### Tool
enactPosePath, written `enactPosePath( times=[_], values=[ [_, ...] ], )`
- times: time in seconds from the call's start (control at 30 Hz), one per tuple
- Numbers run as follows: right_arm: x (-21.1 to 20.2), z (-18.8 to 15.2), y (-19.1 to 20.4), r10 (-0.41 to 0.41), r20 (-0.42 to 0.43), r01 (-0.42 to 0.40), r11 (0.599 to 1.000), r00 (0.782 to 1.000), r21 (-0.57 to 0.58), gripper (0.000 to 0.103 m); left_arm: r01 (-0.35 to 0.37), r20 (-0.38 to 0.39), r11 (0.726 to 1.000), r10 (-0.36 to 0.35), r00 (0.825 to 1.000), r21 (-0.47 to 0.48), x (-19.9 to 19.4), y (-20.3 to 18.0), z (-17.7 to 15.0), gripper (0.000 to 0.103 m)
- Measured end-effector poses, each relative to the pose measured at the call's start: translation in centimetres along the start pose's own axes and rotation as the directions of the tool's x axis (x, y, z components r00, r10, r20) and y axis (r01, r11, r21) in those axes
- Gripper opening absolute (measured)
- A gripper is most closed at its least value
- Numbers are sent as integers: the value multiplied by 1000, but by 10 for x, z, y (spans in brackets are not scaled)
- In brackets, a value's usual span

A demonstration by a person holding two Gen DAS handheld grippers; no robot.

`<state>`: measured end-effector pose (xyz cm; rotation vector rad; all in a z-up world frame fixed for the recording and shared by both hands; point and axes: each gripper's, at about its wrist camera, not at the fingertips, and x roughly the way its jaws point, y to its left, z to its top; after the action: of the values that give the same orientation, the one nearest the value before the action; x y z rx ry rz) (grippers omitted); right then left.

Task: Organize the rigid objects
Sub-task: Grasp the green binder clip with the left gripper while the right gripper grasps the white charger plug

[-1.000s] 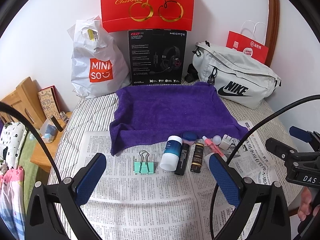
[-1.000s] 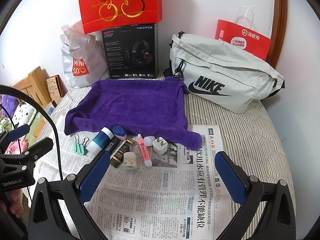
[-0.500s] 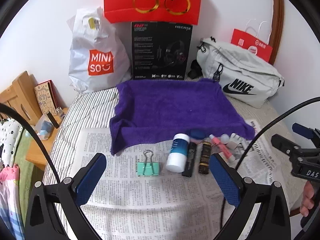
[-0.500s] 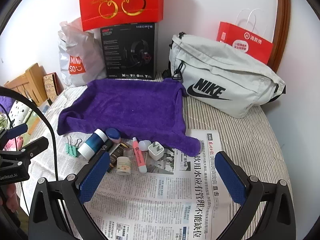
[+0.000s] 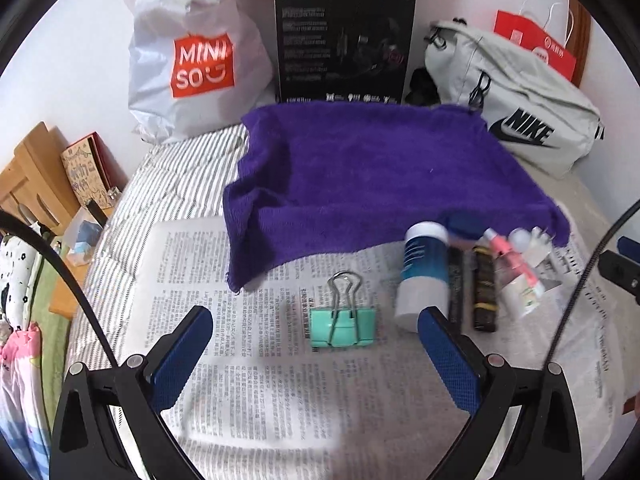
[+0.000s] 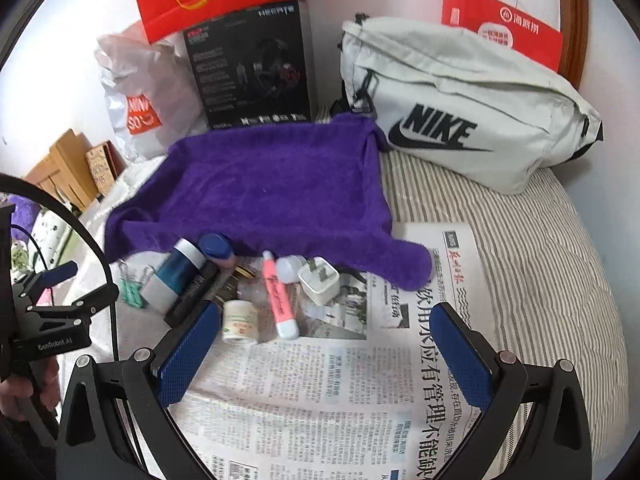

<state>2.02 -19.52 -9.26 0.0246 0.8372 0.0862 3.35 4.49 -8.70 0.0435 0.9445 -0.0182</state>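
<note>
A row of small items lies on newspaper (image 5: 256, 392) in front of a purple towel (image 5: 372, 176). A teal binder clip (image 5: 343, 324) sits just ahead of my open left gripper (image 5: 316, 352). To its right lie a blue-and-white bottle (image 5: 423, 276), two dark tubes (image 5: 484, 292) and a pink highlighter (image 5: 516, 260). In the right wrist view the pink highlighter (image 6: 280, 296), a small white jar (image 6: 240, 322), a white charger plug (image 6: 319, 280) and a blue-capped item (image 6: 216, 246) lie ahead of my open right gripper (image 6: 324, 352). Neither gripper holds anything.
Along the wall stand a white MINISO bag (image 5: 192, 60), a black headset box (image 5: 344, 44), a grey Nike bag (image 6: 460, 104) and red paper bags (image 6: 500, 28). A wooden bedside stand (image 5: 28, 184) is off the bed's left edge. The left gripper's body (image 6: 44, 320) shows at left.
Both grippers have moved forward and down toward the row of items. The binder clip now lies close before the left fingers; the jar and highlighter sit nearer the right fingers.
</note>
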Motion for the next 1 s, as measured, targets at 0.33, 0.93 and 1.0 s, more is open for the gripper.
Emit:
enactPosePath(
  times=[0.33,0.93,1.0],
  values=[
    [18,-5,-3,-20,-47,19,1000,999,-19,103,24,-39,1000,-24,999,-10,29,5,-7,101],
    [41,-4,-13,-26,-106,26,1000,994,-2,103,27,-8,1000,-27,1000,9,38,-3,-16,73],
    [42,-3,-15,-23,-107,24,1000,994,4,103,31,5,999,-31,999,12,36,-4,-18,70]
  ],
)
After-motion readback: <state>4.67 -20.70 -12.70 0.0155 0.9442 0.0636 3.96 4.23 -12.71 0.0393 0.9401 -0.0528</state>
